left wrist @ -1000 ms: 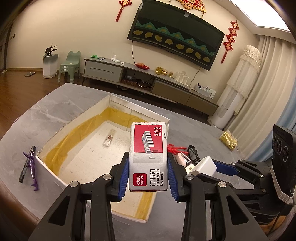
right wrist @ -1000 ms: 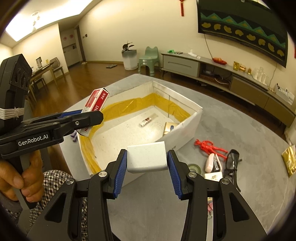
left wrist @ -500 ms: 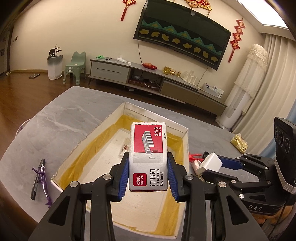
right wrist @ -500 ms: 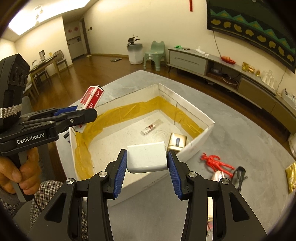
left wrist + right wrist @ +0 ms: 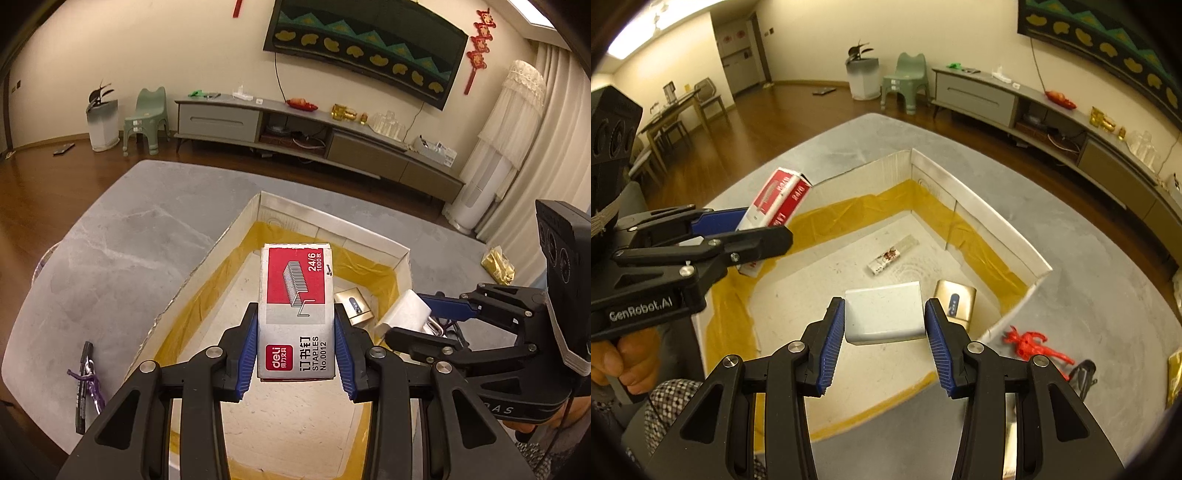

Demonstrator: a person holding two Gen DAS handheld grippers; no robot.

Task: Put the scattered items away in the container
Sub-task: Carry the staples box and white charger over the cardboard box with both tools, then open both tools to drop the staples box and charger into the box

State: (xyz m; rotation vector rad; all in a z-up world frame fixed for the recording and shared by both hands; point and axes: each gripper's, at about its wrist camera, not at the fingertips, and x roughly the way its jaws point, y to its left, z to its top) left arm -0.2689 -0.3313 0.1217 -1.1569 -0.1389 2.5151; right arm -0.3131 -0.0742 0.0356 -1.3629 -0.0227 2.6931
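Note:
A white cardboard container (image 5: 221, 243) lined with yellow tape sits on the grey table. My left gripper (image 5: 295, 325) is shut on a red and grey staples box (image 5: 297, 295), held above the container's near end. My right gripper (image 5: 885, 325) is shut on a white rectangular block (image 5: 882, 306), above the container's floor. Each gripper also shows in the other's view: the left gripper (image 5: 757, 229) with the staples box (image 5: 779, 199), the right gripper (image 5: 417, 317) with the white block (image 5: 404, 314). Inside the container (image 5: 997, 221) lie a gold item (image 5: 955, 301) and a small clear sachet (image 5: 892, 254).
Outside the right wall lie a red toy figure (image 5: 1034, 345) and black glasses (image 5: 1082, 373). A gold packet (image 5: 498, 264) sits further right. A black pen with a purple clip (image 5: 86, 376) lies left of the container. A hand (image 5: 624, 354) holds the left gripper.
Both grippers have moved in over the container with their loads. The right one crossed from outside the near wall to above the floor. Neither has let go.

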